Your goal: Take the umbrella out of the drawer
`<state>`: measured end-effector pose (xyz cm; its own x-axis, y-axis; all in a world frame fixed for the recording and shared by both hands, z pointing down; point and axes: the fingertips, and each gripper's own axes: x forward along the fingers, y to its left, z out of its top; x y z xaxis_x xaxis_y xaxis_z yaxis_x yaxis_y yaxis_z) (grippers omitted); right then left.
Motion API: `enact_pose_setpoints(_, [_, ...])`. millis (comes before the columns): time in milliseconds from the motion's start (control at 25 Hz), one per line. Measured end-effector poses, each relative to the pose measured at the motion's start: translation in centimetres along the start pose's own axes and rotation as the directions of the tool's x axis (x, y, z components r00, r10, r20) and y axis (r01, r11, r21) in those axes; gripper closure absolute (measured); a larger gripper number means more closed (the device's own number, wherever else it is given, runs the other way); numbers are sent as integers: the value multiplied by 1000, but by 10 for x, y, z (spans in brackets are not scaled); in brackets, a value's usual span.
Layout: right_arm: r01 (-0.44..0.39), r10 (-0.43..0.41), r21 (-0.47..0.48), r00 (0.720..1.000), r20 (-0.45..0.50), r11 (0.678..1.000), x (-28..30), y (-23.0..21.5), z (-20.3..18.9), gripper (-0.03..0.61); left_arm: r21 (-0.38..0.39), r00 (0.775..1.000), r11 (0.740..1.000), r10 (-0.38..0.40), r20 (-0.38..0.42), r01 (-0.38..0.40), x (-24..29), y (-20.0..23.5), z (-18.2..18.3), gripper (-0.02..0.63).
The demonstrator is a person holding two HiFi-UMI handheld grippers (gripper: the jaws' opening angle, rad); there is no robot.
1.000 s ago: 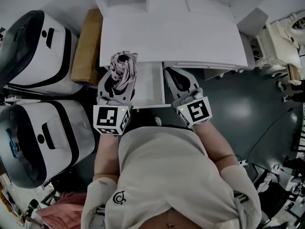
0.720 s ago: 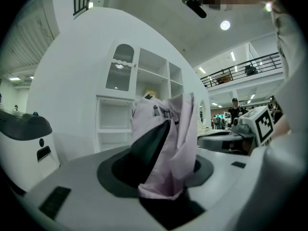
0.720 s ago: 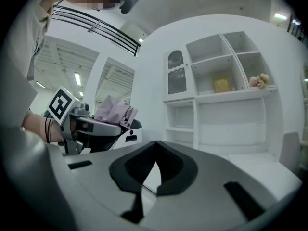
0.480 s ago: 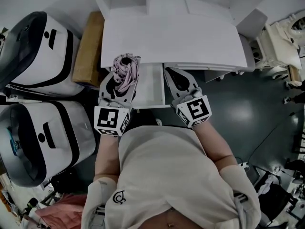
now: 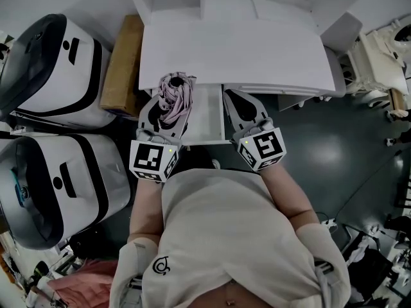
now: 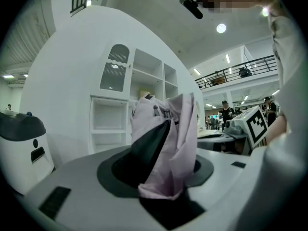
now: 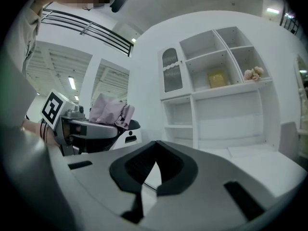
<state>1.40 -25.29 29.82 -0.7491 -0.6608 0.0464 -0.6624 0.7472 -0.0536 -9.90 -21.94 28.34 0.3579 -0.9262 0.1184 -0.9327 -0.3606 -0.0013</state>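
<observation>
Clamping umbrella (image 6: 169,129), L tool (image 5: 169,108) half-open

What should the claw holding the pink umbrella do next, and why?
Probably lift the left claw a little and carry the folded pink fabric umbrella over the white desktop. The claw is clamped on the umbrella, but the umbrella hangs right by the open white drawer's left edge.

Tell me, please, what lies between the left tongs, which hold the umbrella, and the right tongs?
The open white drawer lies between them, its floor bare, as the head view shows.
</observation>
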Motion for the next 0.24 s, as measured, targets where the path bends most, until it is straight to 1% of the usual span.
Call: enact_pose_setpoints(240, [8, -8, 2, 1000, -2, 1000, -1, 2, 1, 574, 6, 1000, 1000, -3, 1, 3, -1, 0, 1, 397])
